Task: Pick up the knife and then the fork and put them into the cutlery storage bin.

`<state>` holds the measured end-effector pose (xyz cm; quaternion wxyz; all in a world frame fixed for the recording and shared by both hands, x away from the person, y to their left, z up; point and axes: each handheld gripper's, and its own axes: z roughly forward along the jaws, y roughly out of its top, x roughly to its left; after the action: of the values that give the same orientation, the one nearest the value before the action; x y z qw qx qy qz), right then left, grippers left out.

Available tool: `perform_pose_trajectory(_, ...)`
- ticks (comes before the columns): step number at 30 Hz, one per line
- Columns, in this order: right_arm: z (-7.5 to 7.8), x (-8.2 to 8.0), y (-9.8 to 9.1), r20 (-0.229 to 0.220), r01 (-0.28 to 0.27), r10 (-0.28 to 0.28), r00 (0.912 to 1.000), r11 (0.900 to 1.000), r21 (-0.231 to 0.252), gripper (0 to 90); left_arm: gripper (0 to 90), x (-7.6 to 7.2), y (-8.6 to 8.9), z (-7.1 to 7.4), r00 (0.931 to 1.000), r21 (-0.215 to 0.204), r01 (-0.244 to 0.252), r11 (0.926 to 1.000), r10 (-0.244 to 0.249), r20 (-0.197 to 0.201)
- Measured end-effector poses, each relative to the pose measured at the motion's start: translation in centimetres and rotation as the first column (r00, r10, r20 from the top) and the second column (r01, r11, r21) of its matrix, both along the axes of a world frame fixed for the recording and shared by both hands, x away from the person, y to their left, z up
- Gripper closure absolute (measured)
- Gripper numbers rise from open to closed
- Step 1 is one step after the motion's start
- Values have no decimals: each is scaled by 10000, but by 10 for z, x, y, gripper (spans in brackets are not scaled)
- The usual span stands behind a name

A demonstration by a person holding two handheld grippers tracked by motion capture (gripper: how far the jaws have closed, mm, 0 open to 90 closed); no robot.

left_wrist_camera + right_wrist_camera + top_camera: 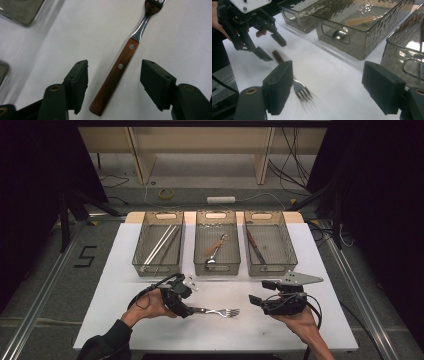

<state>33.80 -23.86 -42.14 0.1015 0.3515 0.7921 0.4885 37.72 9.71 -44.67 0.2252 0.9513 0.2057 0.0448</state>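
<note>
Wooden-handled, one fork [216, 311] is lying flat on the white table [115, 270] before three mesh bins [217, 242]. Its handle is sitting between the left gripper's [113, 80] spread jaws, untouched by either pad. Unclenched and holding nothing, the right gripper [327, 87] is hovering beside the tines, whose rivets the left gripper view is showing.

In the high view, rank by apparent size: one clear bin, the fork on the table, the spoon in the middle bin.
1. Clear bin, largest by far.
2. Fork, though the left gripper covers part of its handle.
3. Spoon. It lies farther from the camera, so its rank against the fork is unsure.
</note>
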Motion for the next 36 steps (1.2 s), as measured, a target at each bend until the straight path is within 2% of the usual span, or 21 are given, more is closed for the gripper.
perform_pose_trajectory(11, -2, -1, 2, -51, -87, 87, 9999, 9999, -71, 262, 506, -3, -5, -6, 9982, 410, 589, 9974, -592, 52)
perform_pose_trajectory(24, -3, -1, 4, -70, -156, 155, 9999, 9998, -150, 263, 604, -3, -8, -12, 9961, 887, 874, 9922, -878, 7)
perform_pose_trajectory(33, -3, 0, 4, -121, -197, 196, 9997, 9997, -148, 263, 636, -1, -9, -18, 9936, 1149, 1116, 9871, -1125, 18)
perform_pose_trajectory(36, -4, 0, 4, -136, -190, 187, 9997, 9997, -163, 264, 665, -1, -9, -17, 9903, 1277, 1387, 9821, -1391, -53)
